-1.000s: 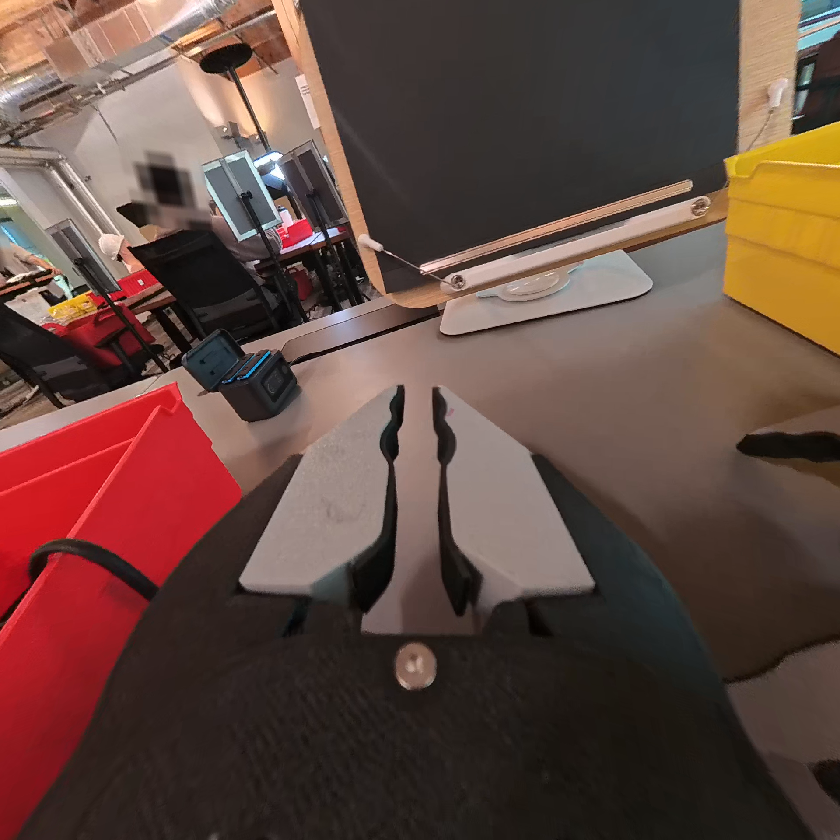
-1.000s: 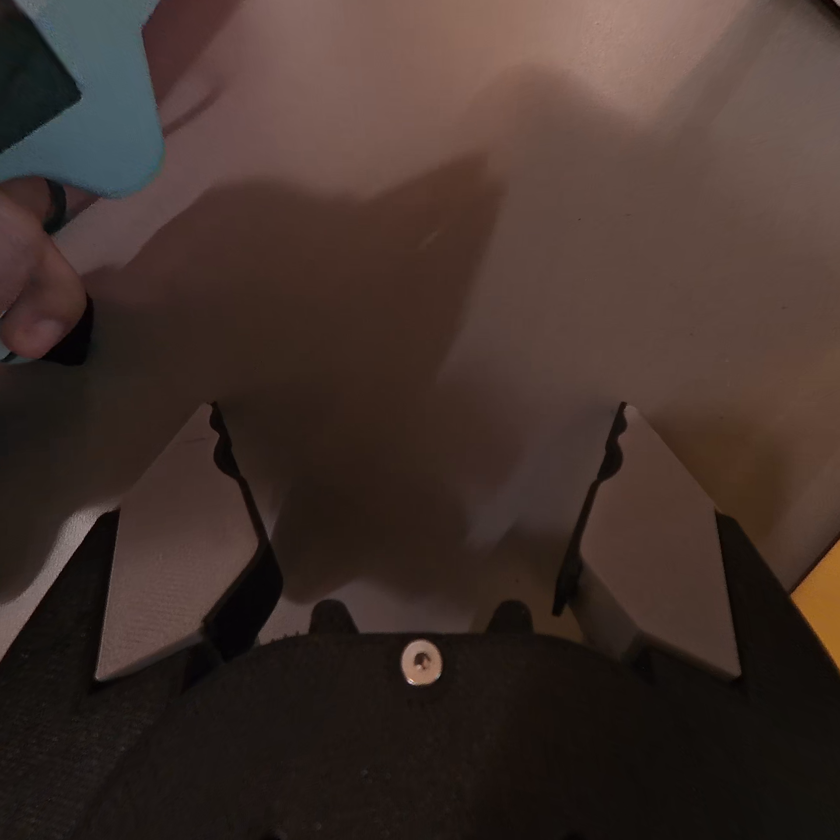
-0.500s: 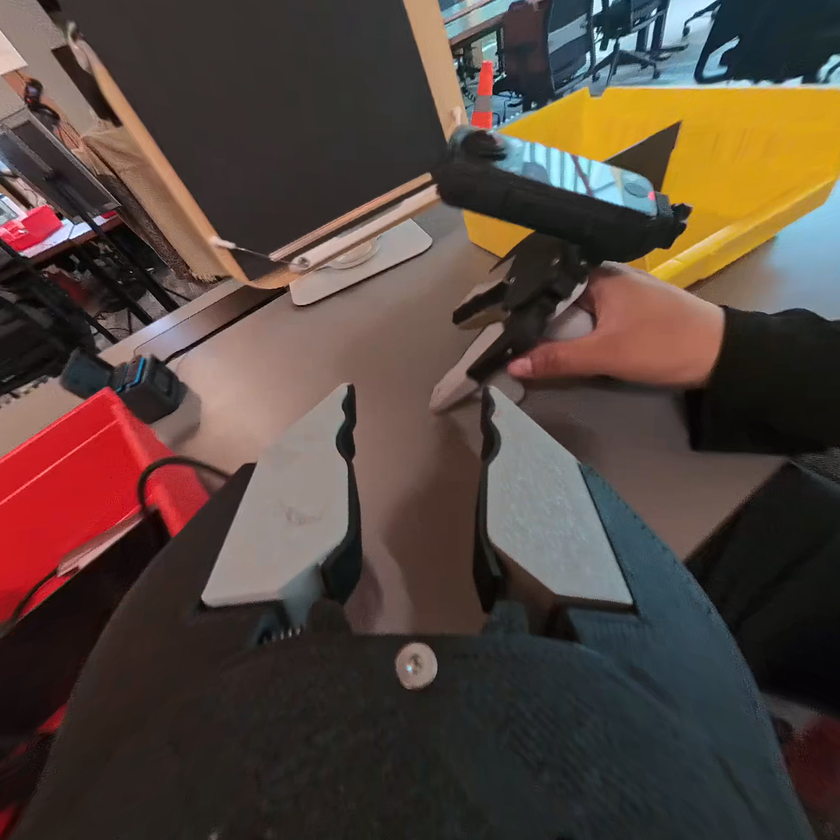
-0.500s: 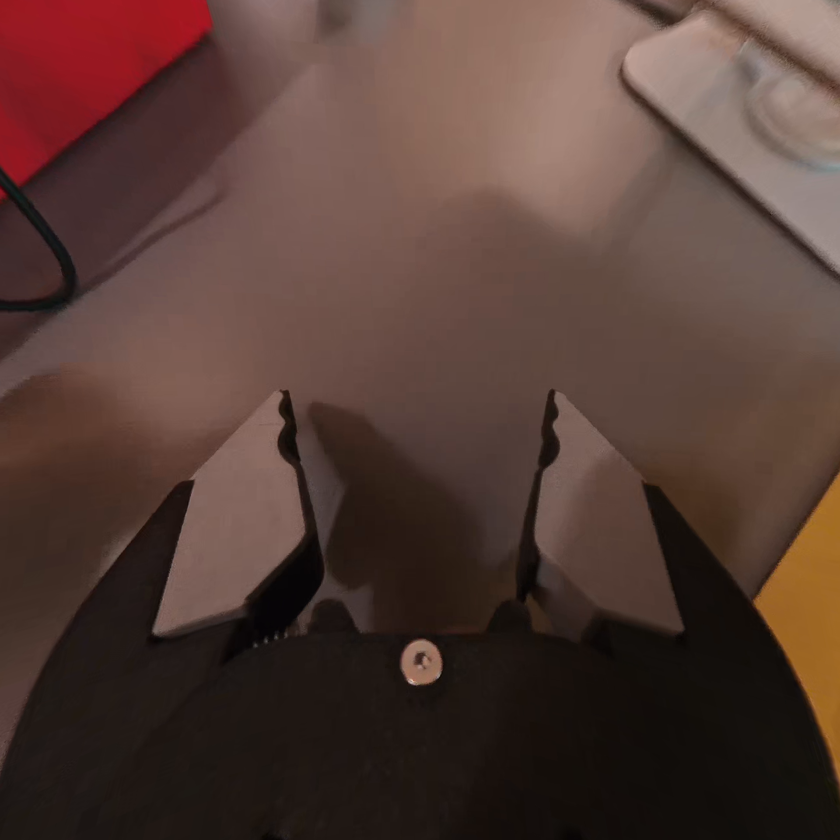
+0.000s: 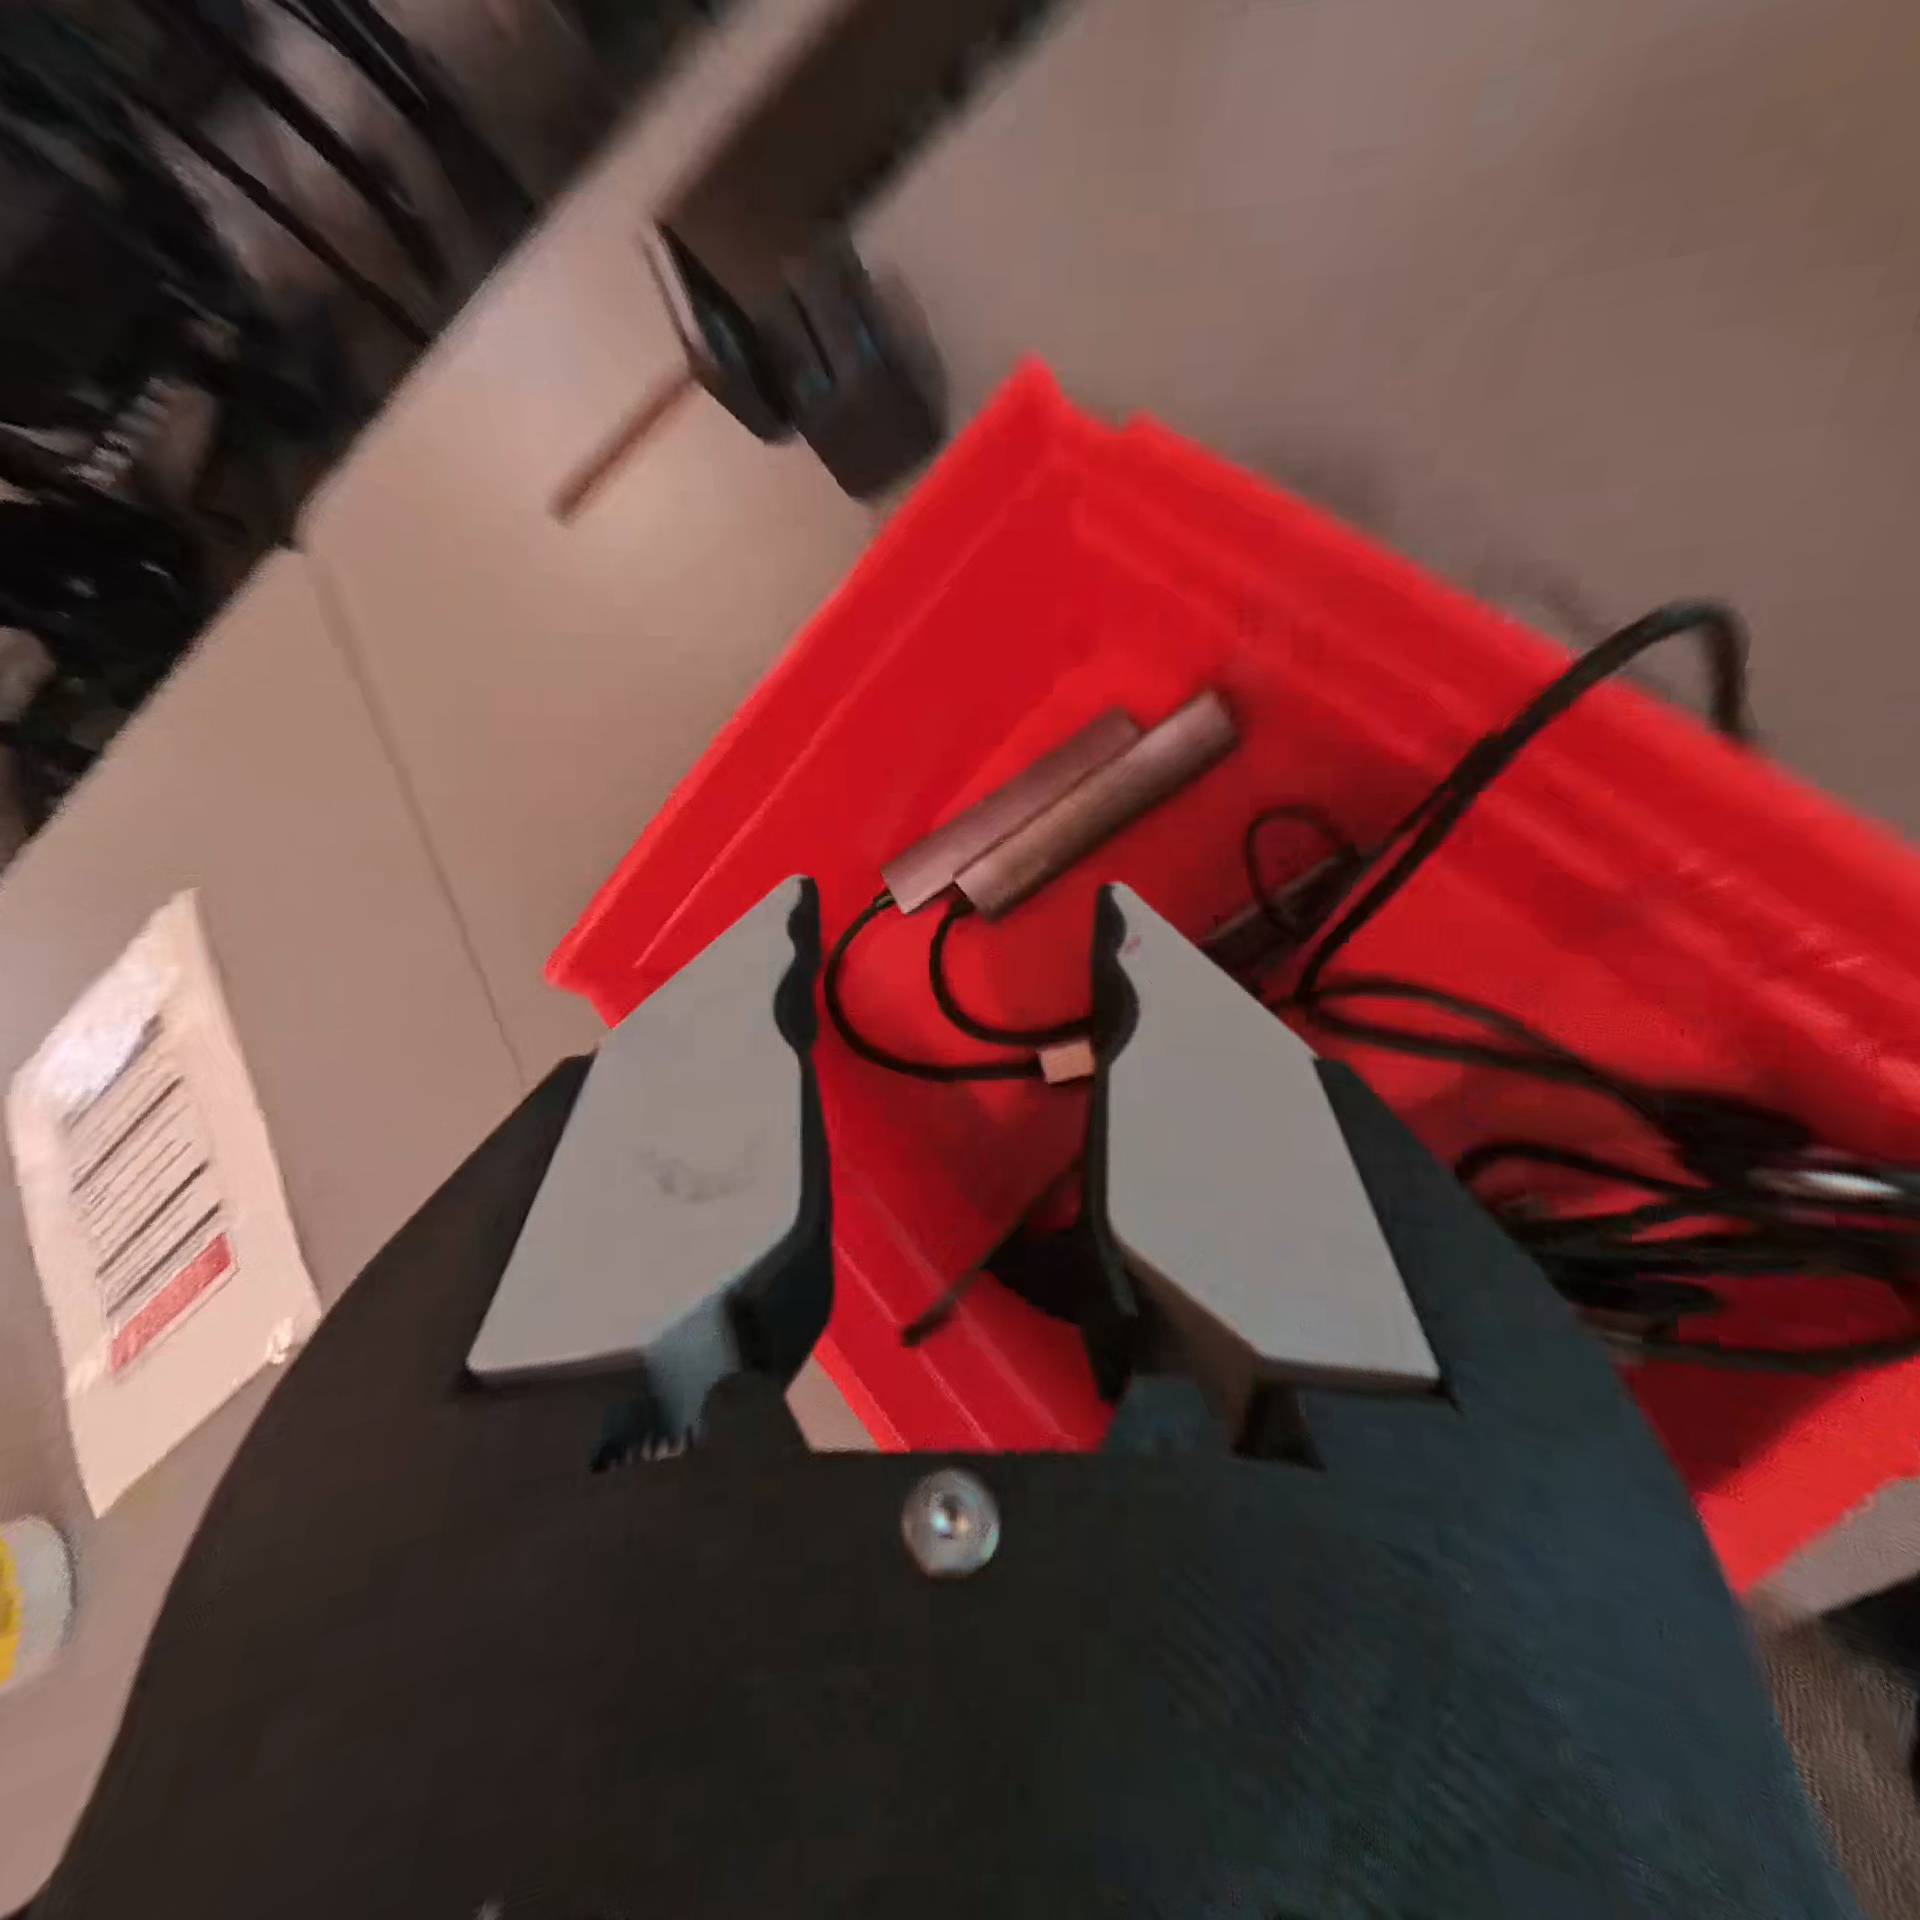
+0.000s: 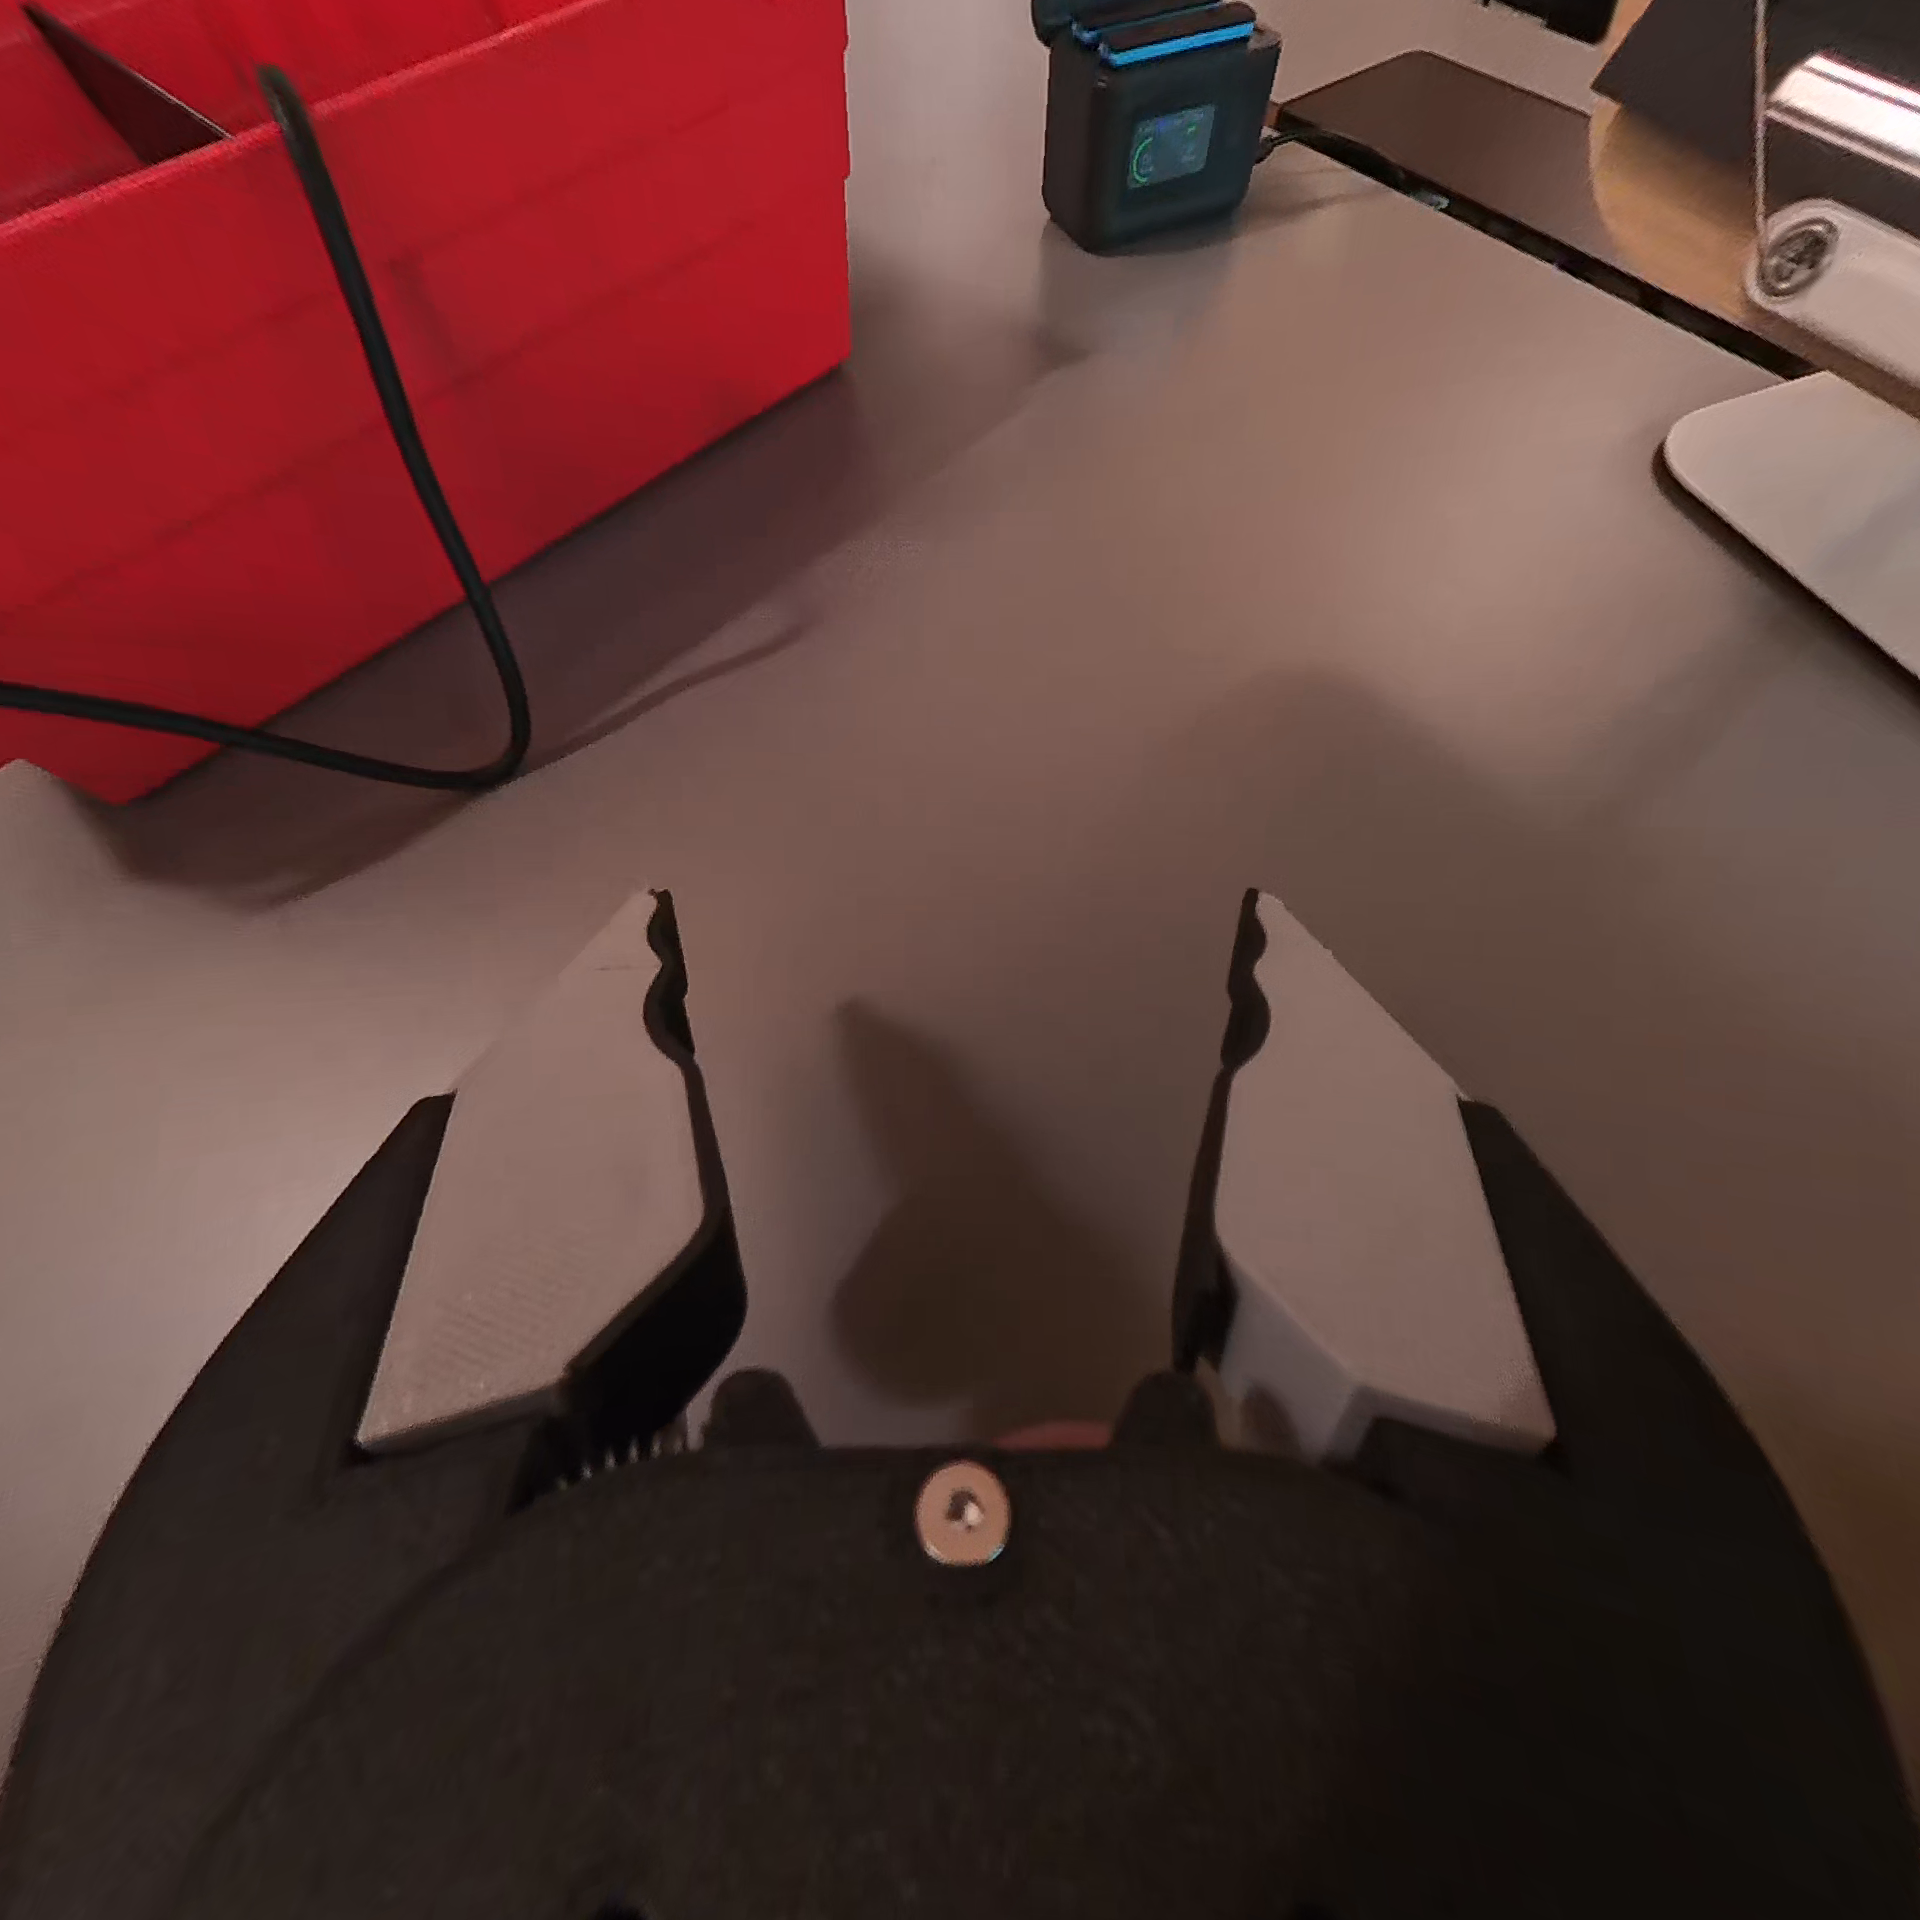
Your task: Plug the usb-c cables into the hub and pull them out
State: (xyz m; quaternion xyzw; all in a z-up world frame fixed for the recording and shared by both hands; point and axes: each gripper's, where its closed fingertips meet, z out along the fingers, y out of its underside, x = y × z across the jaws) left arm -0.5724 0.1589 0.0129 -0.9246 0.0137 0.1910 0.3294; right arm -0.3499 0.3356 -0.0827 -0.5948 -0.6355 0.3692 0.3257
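While the left gripper (image 5: 951, 914) hangs spread over the red plastic bin (image 5: 1195, 582), two slim metal hubs (image 5: 1060, 816) and thin black cables (image 5: 1558, 1049) lie inside. Over the smooth grey desk (image 6: 1039, 675), the right gripper (image 6: 951, 904) gapes empty.

The grey surface (image 6: 1039, 644) carries a red bin (image 6: 416, 312) at its left edge — a small black box (image 6: 1153, 135) farther back, a pale stand base (image 6: 1808, 488) right.
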